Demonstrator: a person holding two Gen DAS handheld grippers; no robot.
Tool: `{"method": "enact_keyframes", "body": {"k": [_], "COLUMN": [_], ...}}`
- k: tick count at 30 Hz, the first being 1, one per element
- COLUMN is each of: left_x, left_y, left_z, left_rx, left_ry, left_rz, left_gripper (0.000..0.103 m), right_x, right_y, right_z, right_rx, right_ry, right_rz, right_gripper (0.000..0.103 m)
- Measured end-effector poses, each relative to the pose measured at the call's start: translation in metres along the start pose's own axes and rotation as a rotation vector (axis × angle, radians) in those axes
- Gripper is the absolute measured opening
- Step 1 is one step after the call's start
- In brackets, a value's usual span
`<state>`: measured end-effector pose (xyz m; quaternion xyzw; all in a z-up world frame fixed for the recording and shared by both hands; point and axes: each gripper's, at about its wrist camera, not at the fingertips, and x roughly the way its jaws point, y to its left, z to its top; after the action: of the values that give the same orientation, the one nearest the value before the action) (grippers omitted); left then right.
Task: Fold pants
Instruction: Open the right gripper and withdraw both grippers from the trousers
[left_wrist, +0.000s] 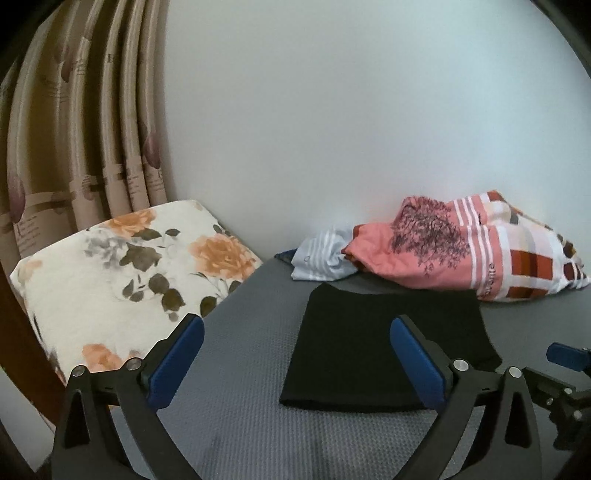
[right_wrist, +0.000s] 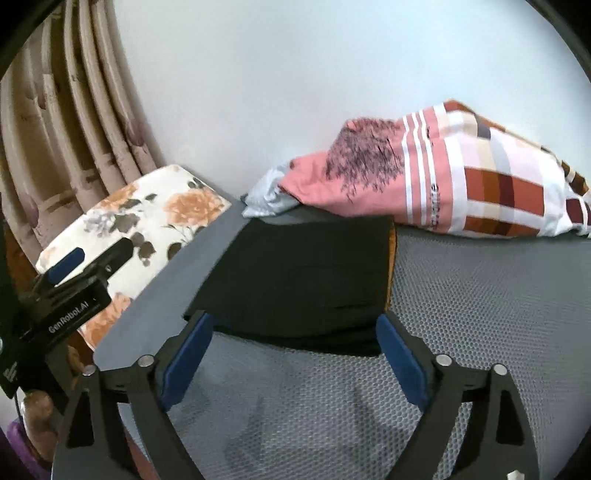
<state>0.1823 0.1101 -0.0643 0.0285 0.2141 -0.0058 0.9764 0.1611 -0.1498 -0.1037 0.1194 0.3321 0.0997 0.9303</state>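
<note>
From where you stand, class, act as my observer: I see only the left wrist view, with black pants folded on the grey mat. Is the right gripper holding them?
Observer: No. The right gripper is open, with nothing gripped between its pads.
Operator: Anything odd about the black pants?
Observer: An orange strip shows along their right edge.
Operator: And the left gripper?
Observer: Its side reads GenRobot.AI.

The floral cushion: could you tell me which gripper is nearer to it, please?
Left. The left gripper hovers at the mat edge beside the floral cushion; the right gripper hovers farther over, with the folded black pants ahead.
</note>
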Motion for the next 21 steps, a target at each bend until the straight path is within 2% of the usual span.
{"method": "enact_keyframes", "body": {"k": [2, 4, 12, 14, 21], "left_x": [-0.008, -0.02, -0.059, -0.065, -0.068], "left_y": [0.001, 0.001, -0.003, -0.003, -0.002], "left_z": [0.002, 0.004, 0.01, 0.01, 0.008], "left_rx": [-0.003, -0.009, -0.005, -0.004, -0.031], "left_ry": [-0.003, -0.02, -0.08, -0.087, -0.037], "left_rz": [0.003, 0.005, 0.08, 0.058, 0.0], "left_gripper": [0.103, 0.103, 0.103, 0.103, 0.103], "right_x": [-0.012, -0.021, -0.047, -0.051, -0.061], "right_y": [0.009, 0.014, 0.028, 0.027, 0.029], "right_z": [0.001, 0.001, 0.001, 0.001, 0.0], "right_rx": [-0.013, -0.009, -0.006, 0.003, 0.008], "right_ry": [-0.024, -0.034, -0.046, -0.046, -0.04], "right_rz": [-0.029, -0.019, -0.084, -0.082, -0.084], "right_gripper": [0.093, 0.093, 0.097, 0.097, 0.098]}}
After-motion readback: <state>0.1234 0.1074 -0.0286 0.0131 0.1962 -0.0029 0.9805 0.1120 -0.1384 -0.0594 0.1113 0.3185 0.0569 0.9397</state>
